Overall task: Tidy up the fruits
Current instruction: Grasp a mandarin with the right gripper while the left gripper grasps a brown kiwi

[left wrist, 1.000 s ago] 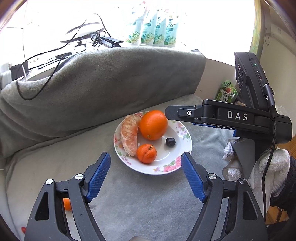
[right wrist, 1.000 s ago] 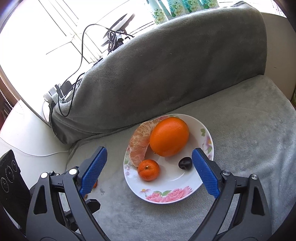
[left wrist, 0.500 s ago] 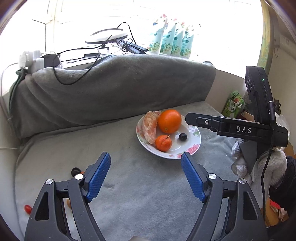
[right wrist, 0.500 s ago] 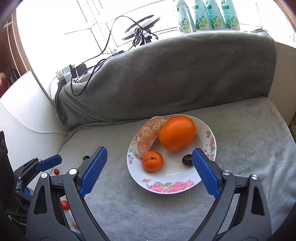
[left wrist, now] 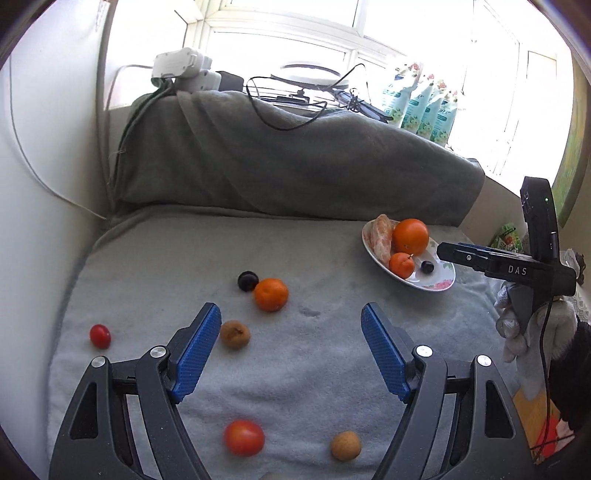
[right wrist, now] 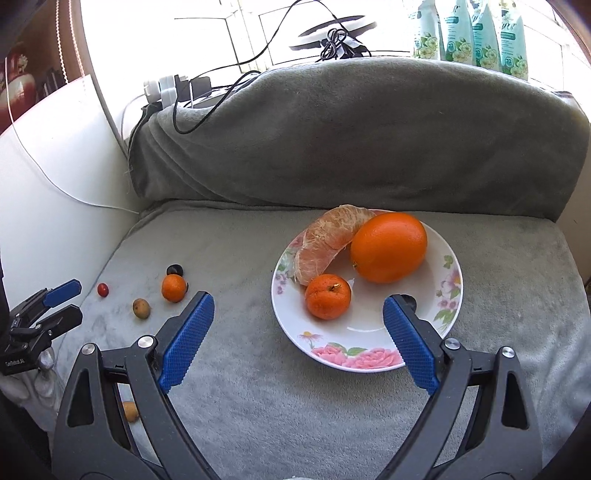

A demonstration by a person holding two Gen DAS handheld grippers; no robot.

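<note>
The left gripper (left wrist: 290, 354) hung spread and empty above the loose fruit on the grey blanket (left wrist: 314, 369), pointed down at it, probably to choose the next piece for the plate (right wrist: 452, 266). Near the blanket's left edge lay a small tomato (left wrist: 100, 335). Further in were a dark plum (left wrist: 247, 280) touching a mandarin (left wrist: 271, 294), and a brown longan (left wrist: 235, 333) just beside the gripper's left pad. A larger tomato (left wrist: 243, 437) and a second longan (left wrist: 345, 445) lay nearest the camera, between the gripper's arms.

The right gripper (right wrist: 297, 336) was also spread and held nothing. It hovered over the near rim of the plate, which sat toward the blanket's right back corner. The plate held an orange (right wrist: 388, 251), a peeled segment (right wrist: 325, 236), a small mandarin (right wrist: 328, 296) and a dark fruit (left wrist: 427, 266), mostly hidden behind the right pad in the right wrist view. Judging by this, sorting was partly done, with six pieces left outside the plate.

The right gripper's body read "DAS" (left wrist: 517, 270) in the left wrist view. The pouches (right wrist: 476, 33) on the sill behind the blanket's raised back bore flower prints, but their writing was too small to read.
</note>
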